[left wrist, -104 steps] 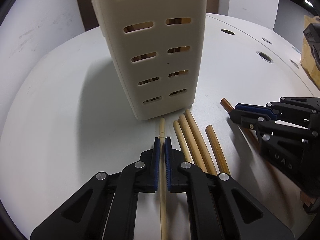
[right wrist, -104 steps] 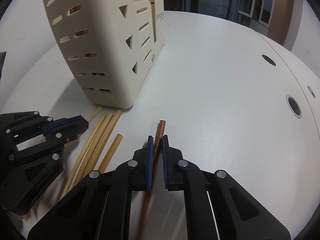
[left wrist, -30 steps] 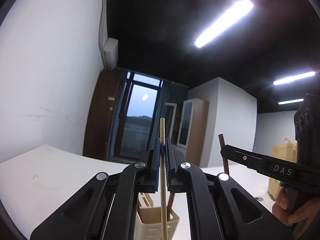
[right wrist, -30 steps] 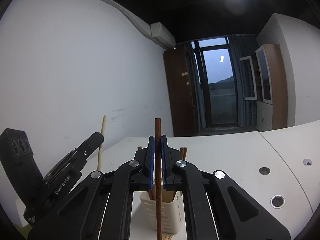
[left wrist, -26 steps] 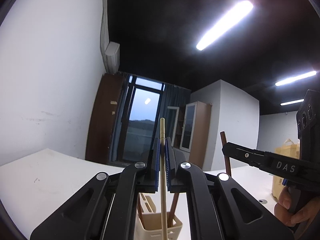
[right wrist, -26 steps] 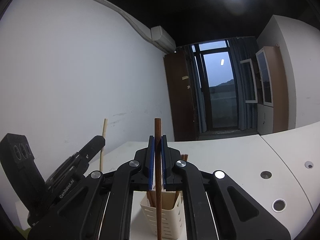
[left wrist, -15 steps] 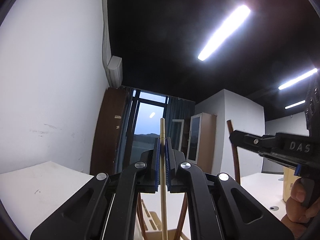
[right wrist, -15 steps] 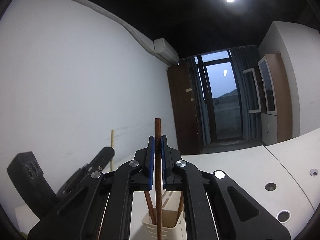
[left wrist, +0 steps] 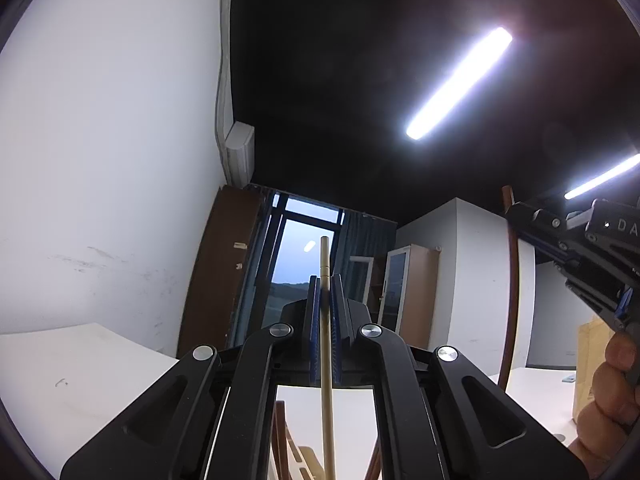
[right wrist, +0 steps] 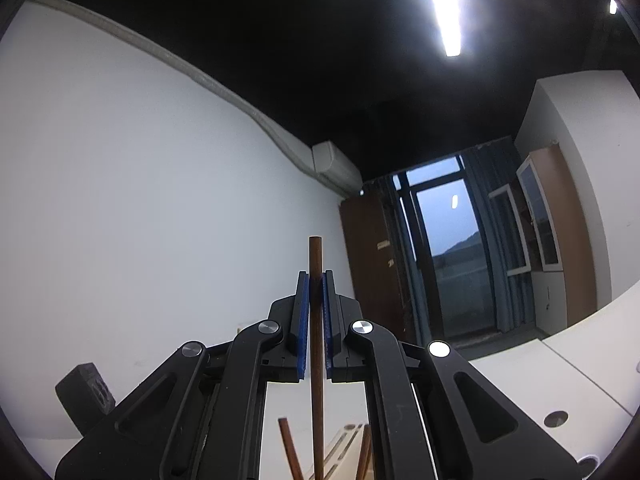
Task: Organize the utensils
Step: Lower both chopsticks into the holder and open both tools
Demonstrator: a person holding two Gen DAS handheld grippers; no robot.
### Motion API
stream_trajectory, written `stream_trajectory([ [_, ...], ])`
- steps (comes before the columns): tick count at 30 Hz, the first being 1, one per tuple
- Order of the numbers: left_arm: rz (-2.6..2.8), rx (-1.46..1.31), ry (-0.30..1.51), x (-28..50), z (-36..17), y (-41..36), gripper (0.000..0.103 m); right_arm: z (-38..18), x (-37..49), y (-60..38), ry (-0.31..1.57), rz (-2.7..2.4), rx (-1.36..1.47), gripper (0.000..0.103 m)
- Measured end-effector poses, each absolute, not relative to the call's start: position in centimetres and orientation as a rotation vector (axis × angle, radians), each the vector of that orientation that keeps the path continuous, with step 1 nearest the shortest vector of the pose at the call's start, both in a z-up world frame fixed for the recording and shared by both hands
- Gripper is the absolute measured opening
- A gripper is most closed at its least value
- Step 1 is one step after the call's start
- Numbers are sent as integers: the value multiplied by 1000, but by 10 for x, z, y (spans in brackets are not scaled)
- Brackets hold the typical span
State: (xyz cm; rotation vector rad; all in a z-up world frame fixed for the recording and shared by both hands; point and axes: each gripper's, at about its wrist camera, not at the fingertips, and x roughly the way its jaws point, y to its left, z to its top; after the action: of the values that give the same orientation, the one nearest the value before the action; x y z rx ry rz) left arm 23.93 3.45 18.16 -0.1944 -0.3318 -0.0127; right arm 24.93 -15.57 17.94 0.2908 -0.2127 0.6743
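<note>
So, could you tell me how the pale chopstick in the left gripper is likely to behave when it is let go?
The pale chopstick looks thin and rigid, straight between the left gripper pads, so it probably won't flex. Being smooth and round, it may slip easily or roll if it lands flat. It appears light for its length.

The only readable lettering is white "DA", cut off by the picture's edge, on the black body of the right gripper [left wrist: 532, 220], seen up and to the right of the left gripper's [left wrist: 325, 300] blue-padded claw.
</note>
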Motion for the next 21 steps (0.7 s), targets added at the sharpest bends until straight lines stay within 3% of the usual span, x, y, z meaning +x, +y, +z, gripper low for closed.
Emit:
stream_trajectory([
  [21, 22, -186, -266, 272, 156, 33, 4, 161, 293, -126, -151, 691, 227, 7],
])
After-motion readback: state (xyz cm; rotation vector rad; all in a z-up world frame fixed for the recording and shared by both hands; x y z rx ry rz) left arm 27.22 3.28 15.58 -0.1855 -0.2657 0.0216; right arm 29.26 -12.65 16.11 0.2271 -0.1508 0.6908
